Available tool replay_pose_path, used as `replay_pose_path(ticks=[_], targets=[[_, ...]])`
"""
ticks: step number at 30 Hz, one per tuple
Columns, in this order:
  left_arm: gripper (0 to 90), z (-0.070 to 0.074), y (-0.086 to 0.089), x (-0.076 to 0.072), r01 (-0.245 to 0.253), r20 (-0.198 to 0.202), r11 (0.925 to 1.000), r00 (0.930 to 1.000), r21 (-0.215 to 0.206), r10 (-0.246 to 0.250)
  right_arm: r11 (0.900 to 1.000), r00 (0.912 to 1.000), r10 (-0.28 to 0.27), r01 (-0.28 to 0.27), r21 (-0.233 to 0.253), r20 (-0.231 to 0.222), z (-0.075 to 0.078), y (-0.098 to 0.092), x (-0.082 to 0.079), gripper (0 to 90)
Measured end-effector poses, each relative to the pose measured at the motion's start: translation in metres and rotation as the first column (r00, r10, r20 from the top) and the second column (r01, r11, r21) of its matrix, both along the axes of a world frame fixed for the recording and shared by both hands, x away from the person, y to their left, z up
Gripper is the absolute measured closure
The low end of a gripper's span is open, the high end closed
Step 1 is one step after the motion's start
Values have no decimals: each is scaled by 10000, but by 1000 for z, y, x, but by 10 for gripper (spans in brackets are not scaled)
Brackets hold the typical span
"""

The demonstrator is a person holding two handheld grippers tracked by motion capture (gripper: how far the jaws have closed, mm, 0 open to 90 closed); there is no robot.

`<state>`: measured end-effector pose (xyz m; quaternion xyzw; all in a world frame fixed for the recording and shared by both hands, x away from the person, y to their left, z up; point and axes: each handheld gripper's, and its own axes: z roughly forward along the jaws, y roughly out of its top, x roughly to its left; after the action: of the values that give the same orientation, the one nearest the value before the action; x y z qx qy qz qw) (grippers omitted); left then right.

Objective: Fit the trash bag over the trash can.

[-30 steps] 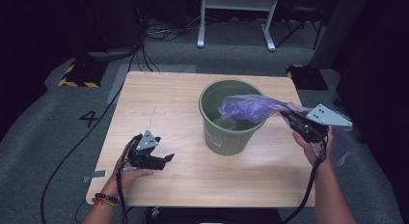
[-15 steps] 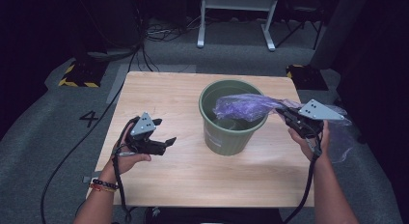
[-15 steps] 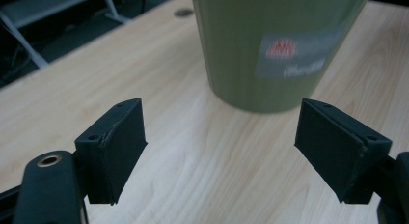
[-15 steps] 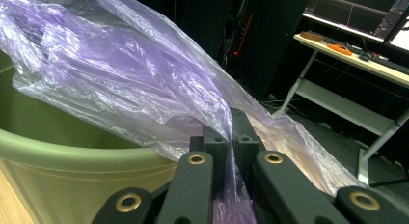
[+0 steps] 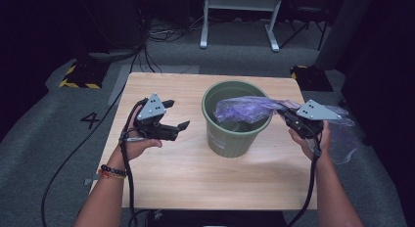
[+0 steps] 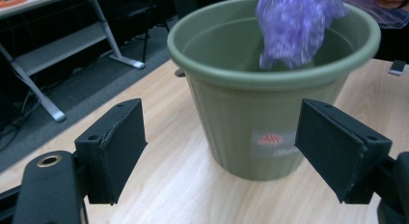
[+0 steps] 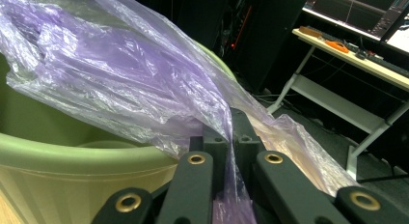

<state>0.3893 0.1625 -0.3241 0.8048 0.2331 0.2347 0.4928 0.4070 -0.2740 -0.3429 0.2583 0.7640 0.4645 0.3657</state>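
A green plastic bucket stands upright on the wooden table, right of centre. A purple see-through plastic bag stretches from inside the bucket over its right rim. My right gripper is shut on the bag at that rim, and the pinched film rises between its jaws above the bucket. My left gripper hovers open to the left of the bucket, a short gap away, nothing between its fingers. Its own view faces the bucket wall with the bag hanging inside.
Loose bag film trails off the table's right edge. A white metal frame stands on the floor behind the table, with cables and yellow-black striped blocks to the left. A "4" is marked on the floor.
My left gripper has risen from the table's front left and moved right toward the bucket, its jaws open. The right gripper has kept its hold on the bag by the rim.
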Motion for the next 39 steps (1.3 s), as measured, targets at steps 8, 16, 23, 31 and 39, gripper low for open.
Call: replay_pose_path(ticks=[8, 16, 23, 31, 39], targets=[[171, 19, -25, 13, 533, 473, 9983, 9975, -234, -522, 9997, 9999, 142, -141, -218, 46, 2, 7, 1, 889], [182, 25, -59, 29, 1030, 439, 9946, 9938, -130, -1024, 9963, 10000, 42, -34, -864, 89, 3, 15, 4, 889], [244, 31, -86, 39, 1734, 270, 9848, 9844, 109, -1736, 9926, 9996, 39, -5, -1217, 275, 6, 23, 6, 888], [315, 26, -122, 44, 2163, 88, 9733, 9760, 774, -2176, 9914, 9992, 237, -192, -1293, 335, 8, 28, 7, 878], [336, 19, -143, 41, 2366, -66, 9645, 9714, 1173, -2375, 9821, 9964, 783, -715, -1742, 326, 11, 40, 3, 848]])
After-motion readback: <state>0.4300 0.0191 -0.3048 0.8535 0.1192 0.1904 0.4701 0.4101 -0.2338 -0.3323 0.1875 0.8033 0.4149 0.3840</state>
